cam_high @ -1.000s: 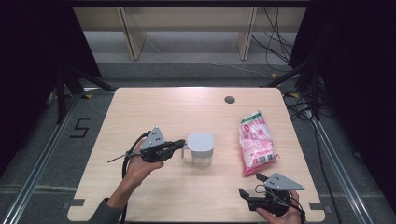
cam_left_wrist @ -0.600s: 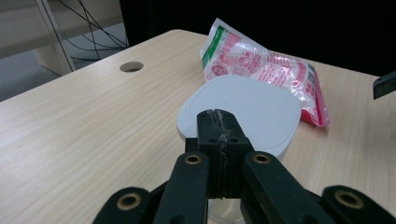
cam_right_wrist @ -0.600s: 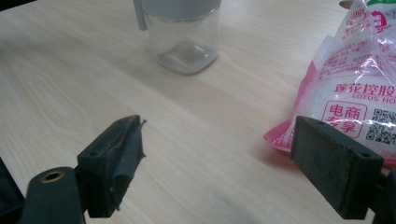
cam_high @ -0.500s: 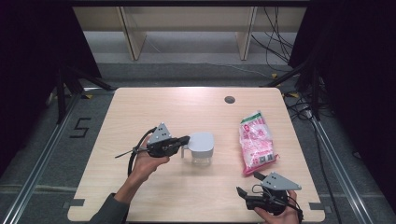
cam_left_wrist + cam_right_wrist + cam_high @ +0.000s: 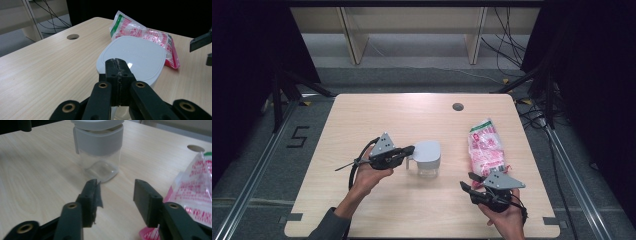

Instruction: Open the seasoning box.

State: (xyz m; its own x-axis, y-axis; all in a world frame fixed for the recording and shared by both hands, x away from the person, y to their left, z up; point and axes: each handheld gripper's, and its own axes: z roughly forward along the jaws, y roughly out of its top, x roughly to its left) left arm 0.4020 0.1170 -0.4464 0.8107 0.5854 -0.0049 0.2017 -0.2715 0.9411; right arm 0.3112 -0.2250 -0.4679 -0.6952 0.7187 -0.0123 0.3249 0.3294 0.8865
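Observation:
A clear jar [image 5: 428, 167] with a white lid [image 5: 427, 151] stands mid-table. My left gripper [image 5: 409, 150] is shut, its tips against the lid's left edge. In the left gripper view the closed jaws [image 5: 117, 63] lie over the near rim of the lid [image 5: 140, 53], with nothing visible between them. A red-and-white snack bag [image 5: 484, 147] lies to the right. My right gripper [image 5: 467, 182] hovers near the front right. Its jaws [image 5: 116, 188] have just been closing, stand apart with nothing between them, and point at the jar [image 5: 100, 162].
A round cable hole [image 5: 457, 106] sits in the tabletop at the back right. The bag [image 5: 192, 192] lies close beside the right gripper's right jaw. Bare wood lies in front of and left of the jar. Shelving legs and cables are on the floor beyond the table.
The right gripper has moved a little away from the person toward the jar, and its jaws have narrowed. The left gripper and the jar have stayed almost where they were.

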